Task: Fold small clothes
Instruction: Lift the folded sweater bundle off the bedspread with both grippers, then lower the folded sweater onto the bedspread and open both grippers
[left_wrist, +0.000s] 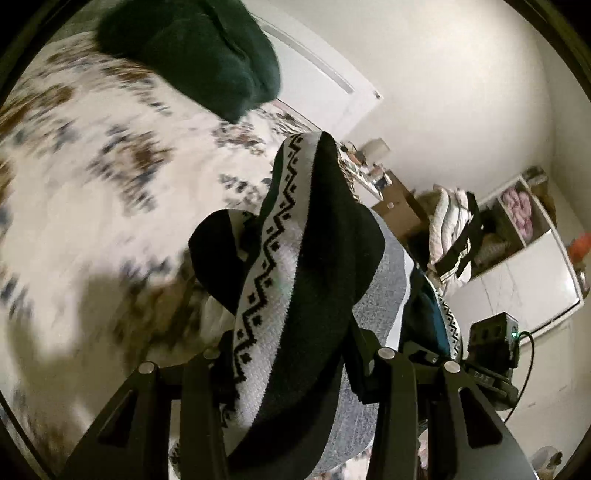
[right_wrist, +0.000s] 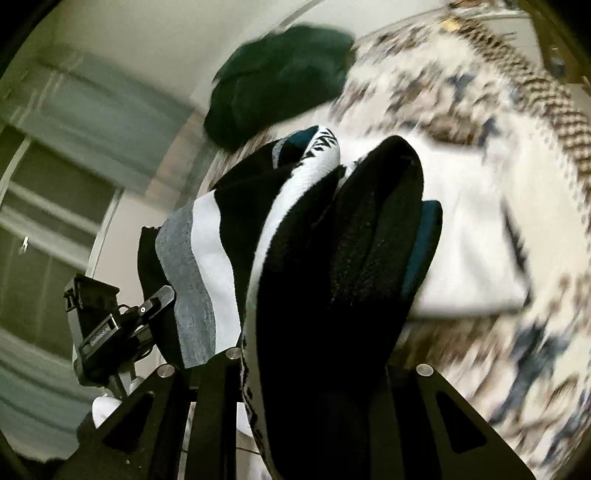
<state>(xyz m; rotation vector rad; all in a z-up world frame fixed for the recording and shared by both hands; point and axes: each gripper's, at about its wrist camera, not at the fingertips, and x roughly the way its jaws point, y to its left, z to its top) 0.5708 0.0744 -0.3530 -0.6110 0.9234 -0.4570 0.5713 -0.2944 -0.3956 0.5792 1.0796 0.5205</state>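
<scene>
A striped knit garment (left_wrist: 295, 280), black, white, grey and teal with a zigzag band, hangs in the air between both grippers. My left gripper (left_wrist: 295, 354) is shut on one edge of it; the cloth drapes over the fingers and hides the tips. My right gripper (right_wrist: 310, 354) is shut on another edge of the same garment (right_wrist: 325, 258), which bunches up over its fingers. The right gripper's body (left_wrist: 495, 343) shows at the right of the left wrist view, and the left gripper's body (right_wrist: 103, 317) at the left of the right wrist view.
Below lies a bed with a floral white, brown and blue cover (left_wrist: 92, 184). A dark green folded cloth (left_wrist: 207, 55) lies on it, also in the right wrist view (right_wrist: 280, 81). A white folded item (right_wrist: 476, 236) lies on the bed. Shelves with clothes (left_wrist: 517, 221) stand by the wall.
</scene>
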